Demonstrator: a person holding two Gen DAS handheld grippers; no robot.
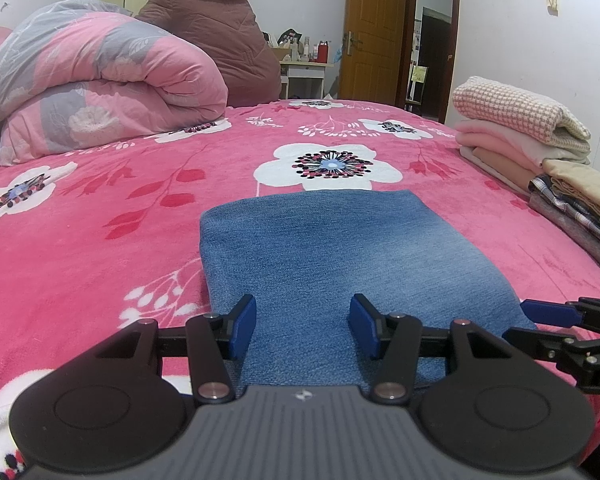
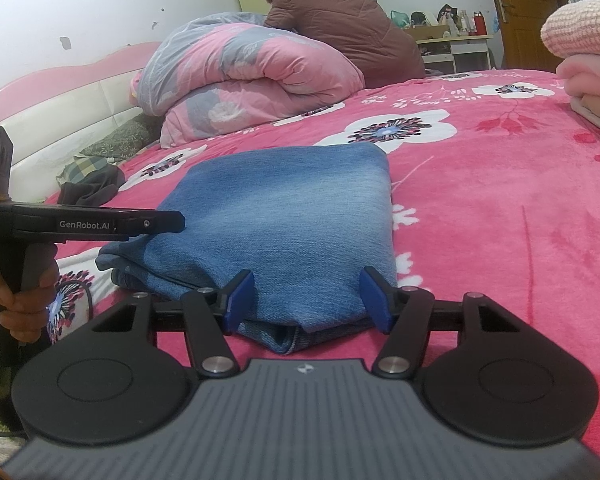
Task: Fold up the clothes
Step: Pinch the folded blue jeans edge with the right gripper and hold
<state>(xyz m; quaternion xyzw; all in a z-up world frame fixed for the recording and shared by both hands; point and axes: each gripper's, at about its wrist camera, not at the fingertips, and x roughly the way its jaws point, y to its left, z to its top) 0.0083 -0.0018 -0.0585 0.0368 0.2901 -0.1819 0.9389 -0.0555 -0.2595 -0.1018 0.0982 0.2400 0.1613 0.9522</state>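
Observation:
Folded blue jeans point(image 1: 332, 248) point(image 2: 284, 216) lie flat on the pink floral bed cover point(image 1: 100, 220) point(image 2: 500, 200). My left gripper point(image 1: 302, 328) is open, its blue pads standing apart over the near left part of the denim. My right gripper point(image 2: 306, 300) is also open. Its pads straddle the near right edge of the fold, with cloth between them but not squeezed. In the left wrist view the right gripper's fingers point(image 1: 548, 312) show just off the jeans' right corner. A hand point(image 2: 16, 300) holds the left gripper's handle.
A stack of folded clothes point(image 1: 532, 140) point(image 2: 588, 52) sits on the bed's right side. A rolled pink and grey quilt point(image 1: 100, 80) point(image 2: 252, 76) lies at the far left, with a person in a brown coat point(image 1: 220, 28) behind it. Dark crumpled garments point(image 2: 92, 188) rest by the headboard.

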